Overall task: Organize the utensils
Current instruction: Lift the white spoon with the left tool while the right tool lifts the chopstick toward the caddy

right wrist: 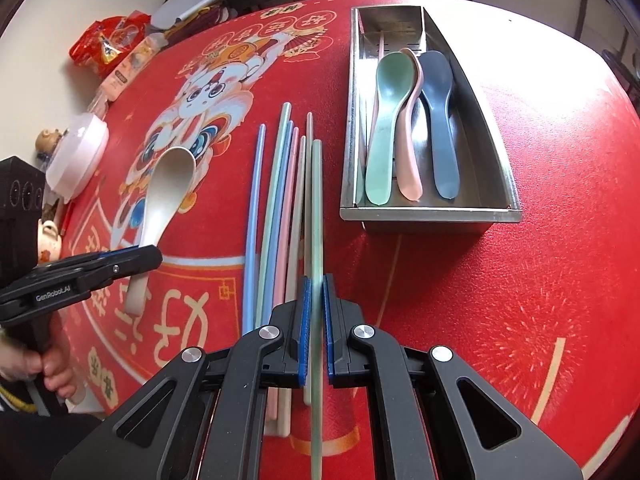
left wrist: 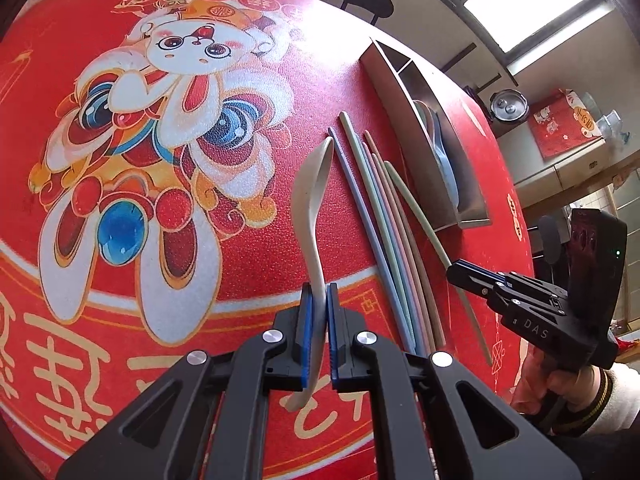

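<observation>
Left gripper [left wrist: 319,332] is clamped on the beige spoon [left wrist: 310,200] handle — bowl pointing away. Right gripper [right wrist: 316,332] is clamped on a green chopstick [right wrist: 316,216]. The other chopsticks [right wrist: 276,208] lie alongside on the red mat [right wrist: 500,300]. Beyond, the steel tray [right wrist: 432,213] holds three spoons [right wrist: 408,120] — green, pink, blue.

Brightness: both views well lit by daylight.
Source: windows [left wrist: 516,0], upper right of the left wrist view, blown out to white.
Glare: pale sheen on the red tablecloth [left wrist: 320,28] below them; bright reflections inside the steel tray [right wrist: 400,24].
Distortion: strong fisheye bending, dark corners (both views).
Blur: green chopstick [right wrist: 317,208] smeared at the bottom centre.
Shadows: soft, faint.
</observation>
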Demonstrator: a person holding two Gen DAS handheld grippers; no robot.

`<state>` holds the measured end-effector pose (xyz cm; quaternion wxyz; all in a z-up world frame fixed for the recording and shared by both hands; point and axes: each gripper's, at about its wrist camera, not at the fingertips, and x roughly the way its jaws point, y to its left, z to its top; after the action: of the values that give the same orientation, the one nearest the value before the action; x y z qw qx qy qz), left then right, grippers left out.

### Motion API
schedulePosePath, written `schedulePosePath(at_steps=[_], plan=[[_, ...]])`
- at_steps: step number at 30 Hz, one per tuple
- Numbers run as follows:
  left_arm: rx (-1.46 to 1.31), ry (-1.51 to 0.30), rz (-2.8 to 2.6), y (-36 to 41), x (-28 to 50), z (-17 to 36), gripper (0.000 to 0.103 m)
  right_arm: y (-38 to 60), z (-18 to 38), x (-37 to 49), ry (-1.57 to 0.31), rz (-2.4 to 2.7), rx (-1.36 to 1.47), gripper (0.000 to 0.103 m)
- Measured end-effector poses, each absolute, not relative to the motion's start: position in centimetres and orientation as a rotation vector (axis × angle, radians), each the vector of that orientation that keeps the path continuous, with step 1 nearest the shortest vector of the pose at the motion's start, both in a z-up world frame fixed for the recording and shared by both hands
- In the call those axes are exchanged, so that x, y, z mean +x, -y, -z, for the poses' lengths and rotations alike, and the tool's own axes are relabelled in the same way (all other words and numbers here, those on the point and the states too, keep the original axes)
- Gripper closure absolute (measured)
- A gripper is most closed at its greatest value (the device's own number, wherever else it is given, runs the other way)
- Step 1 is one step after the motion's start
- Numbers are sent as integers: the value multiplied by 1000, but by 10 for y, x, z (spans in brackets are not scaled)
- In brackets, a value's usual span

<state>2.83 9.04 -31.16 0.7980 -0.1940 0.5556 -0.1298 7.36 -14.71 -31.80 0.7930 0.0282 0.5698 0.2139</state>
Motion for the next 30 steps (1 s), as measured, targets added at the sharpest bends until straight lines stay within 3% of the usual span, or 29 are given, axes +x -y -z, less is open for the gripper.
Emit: schedulePosePath(at_steps=[30], plan=[[-446, -1133, 283, -95, 30, 283, 96, 168, 259, 80, -1078, -493, 199, 97]])
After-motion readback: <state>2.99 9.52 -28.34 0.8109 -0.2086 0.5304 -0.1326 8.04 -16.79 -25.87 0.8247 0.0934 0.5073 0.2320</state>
